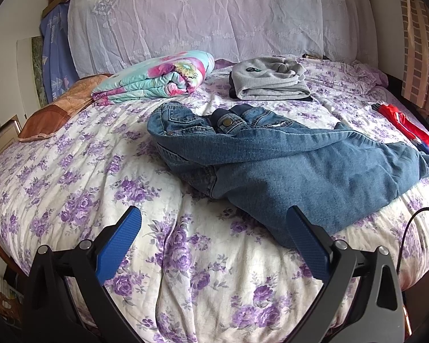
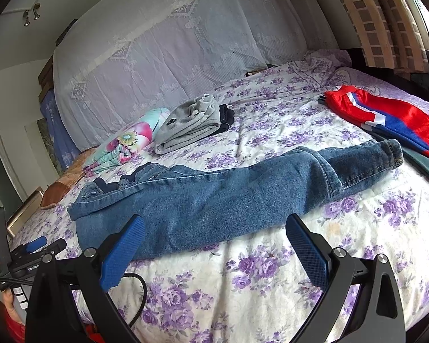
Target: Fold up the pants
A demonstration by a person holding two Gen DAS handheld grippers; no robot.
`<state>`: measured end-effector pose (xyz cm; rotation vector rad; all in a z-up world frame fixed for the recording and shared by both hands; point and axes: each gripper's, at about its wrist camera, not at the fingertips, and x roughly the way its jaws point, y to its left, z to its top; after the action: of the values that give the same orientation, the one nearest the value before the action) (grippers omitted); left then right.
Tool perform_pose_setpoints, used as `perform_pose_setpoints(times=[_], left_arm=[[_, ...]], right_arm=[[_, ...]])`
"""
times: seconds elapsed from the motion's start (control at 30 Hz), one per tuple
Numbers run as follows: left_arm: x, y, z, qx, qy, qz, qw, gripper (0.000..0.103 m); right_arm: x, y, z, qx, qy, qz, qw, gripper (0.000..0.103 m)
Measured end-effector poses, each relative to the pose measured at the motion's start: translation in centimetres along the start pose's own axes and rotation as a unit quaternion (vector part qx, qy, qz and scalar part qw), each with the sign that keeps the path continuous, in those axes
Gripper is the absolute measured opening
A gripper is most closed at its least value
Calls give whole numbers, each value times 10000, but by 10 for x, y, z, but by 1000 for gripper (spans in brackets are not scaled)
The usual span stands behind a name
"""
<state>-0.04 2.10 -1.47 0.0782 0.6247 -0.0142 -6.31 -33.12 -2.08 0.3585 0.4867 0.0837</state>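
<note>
Blue denim jeans [image 1: 286, 160] lie rumpled on the purple-flowered bedspread [image 1: 100, 177], waistband and button to the left, legs running right. In the right wrist view the jeans [image 2: 214, 197] stretch across the bed with the cuffs at the right. My left gripper [image 1: 214, 220] hovers open over the near edge of the bed, short of the jeans, its right pad [image 1: 306, 243] beside the denim's near fold. My right gripper [image 2: 214, 225] is open too, with nothing between its blue pads, just in front of the leg.
Folded grey clothes [image 1: 271, 81] and a floral folded blanket [image 1: 157, 78] sit at the back. Red-and-blue track pants [image 2: 386, 117] lie at the right over a dark green garment [image 2: 426, 163]. A brown pillow [image 1: 57, 111] is at the left. A black cable [image 2: 140, 294] hangs near the bed edge.
</note>
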Motion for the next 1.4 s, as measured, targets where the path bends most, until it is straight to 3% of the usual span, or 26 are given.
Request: perform_pose_setpoints(times=[0.1, 0.23, 0.33, 0.43, 0.57, 0.7, 0.87, 0.97, 1.07, 1.13, 1.27, 1.3, 1.37, 1.4], left_arm=[[3, -1, -1, 9, 63, -81, 9999, 99], [31, 9, -8, -312, 608, -586, 9959, 99], [64, 30, -19, -990, 1252, -1109, 9809, 99], [66, 36, -21, -1103, 1168, -1313, 9782, 98], [75, 34, -8, -980, 1387, -1560, 9730, 98], [98, 46, 21, -1193, 1628, -2101, 9566, 98], [119, 59, 48, -1699, 1772, -2763, 9292, 98], [107, 71, 49, -1891, 1543, -2907, 9252, 98], [99, 90, 45, -2055, 1297, -2731, 9308, 98], [106, 103, 43, -2249, 1366, -2545, 9306, 98], [135, 120, 48, -2660, 1661, -2706, 9102, 98], [138, 120, 52, -2666, 1678, -2710, 9096, 98], [149, 117, 65, -2594, 1709, -2692, 9116, 98], [156, 117, 70, -2589, 1753, -2655, 9120, 98]], right_arm=[[2, -1, -1, 11, 32, -19, 10000, 100], [10, -6, -6, 102, 232, -9, 9997, 100], [16, -13, -13, 166, 494, -54, 9986, 100], [20, -25, -20, 333, 721, -108, 9968, 100], [27, -38, -25, 683, 947, 94, 9931, 100], [32, -41, -22, 760, 1073, 168, 9912, 100], [45, -56, -10, 1233, 1210, 390, 9842, 100], [57, -68, 1, 1717, 1215, 506, 9763, 100], [80, -77, 15, 1926, 1221, 440, 9727, 100], [98, -76, 25, 1887, 1185, 268, 9745, 100], [123, -73, 39, 1790, 1056, 89, 9781, 100], [126, -73, 41, 1769, 1010, 103, 9790, 94], [128, -77, 43, 1764, 924, 46, 9800, 68], [127, -84, 42, 1865, 887, 34, 9784, 48]])
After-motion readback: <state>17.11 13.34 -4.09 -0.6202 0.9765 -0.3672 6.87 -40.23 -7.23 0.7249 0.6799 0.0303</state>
